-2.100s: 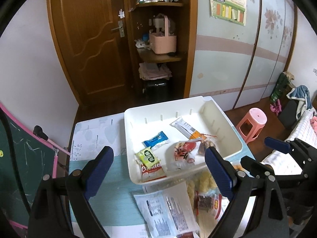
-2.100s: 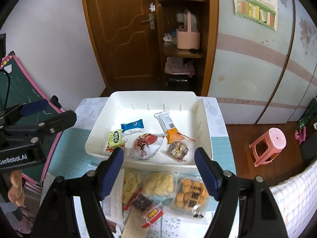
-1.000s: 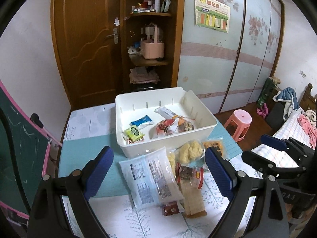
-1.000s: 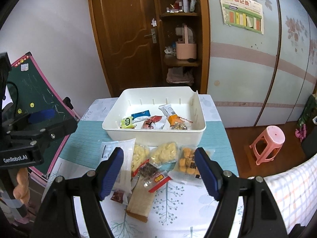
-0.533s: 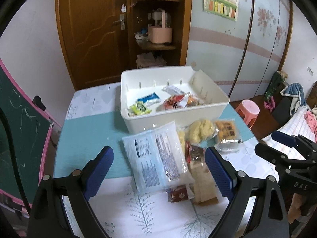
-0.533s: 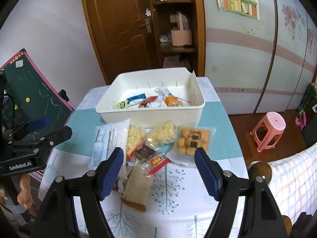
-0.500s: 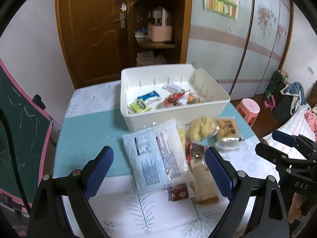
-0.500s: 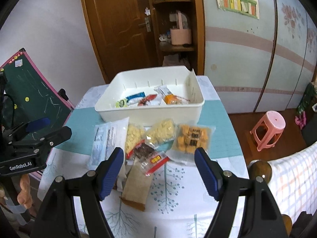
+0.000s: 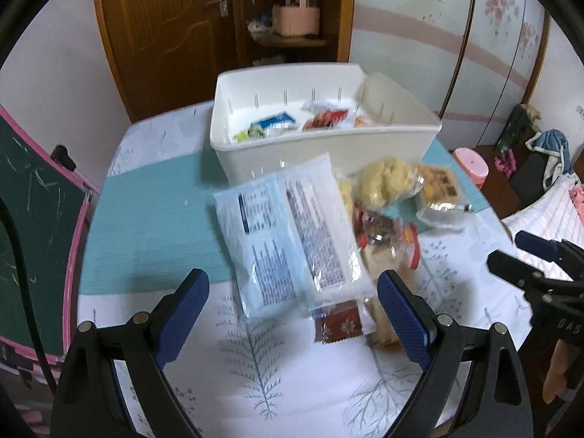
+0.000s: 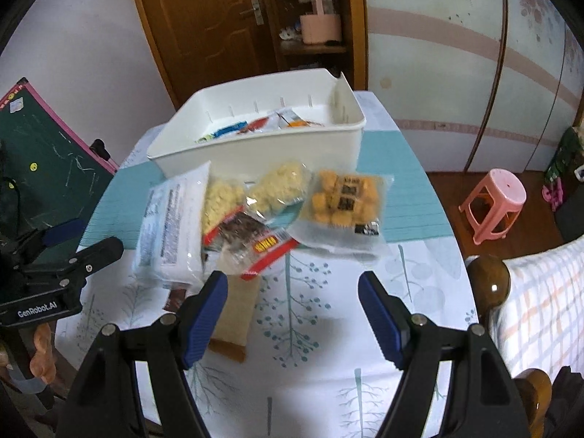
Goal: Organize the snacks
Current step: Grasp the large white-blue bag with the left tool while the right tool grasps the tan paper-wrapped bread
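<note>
Hovering over the table (image 10: 321, 394), L gripper (image 9: 294, 314) & R gripper (image 10: 292, 308) are held agape, nothing gripped. Snack packets (image 10: 255, 215) are heaped just beyond; farther back, more are seen inside the white bin (image 9: 328, 149).

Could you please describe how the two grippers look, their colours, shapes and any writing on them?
Both are black frames with silver rivets and two long fingers carrying ribbed blue pads. The left gripper shows white "GenRobot.AI" lettering on its side in the right wrist view; the right gripper shows white lettering, partly readable as "DAS", in the left wrist view.
</note>
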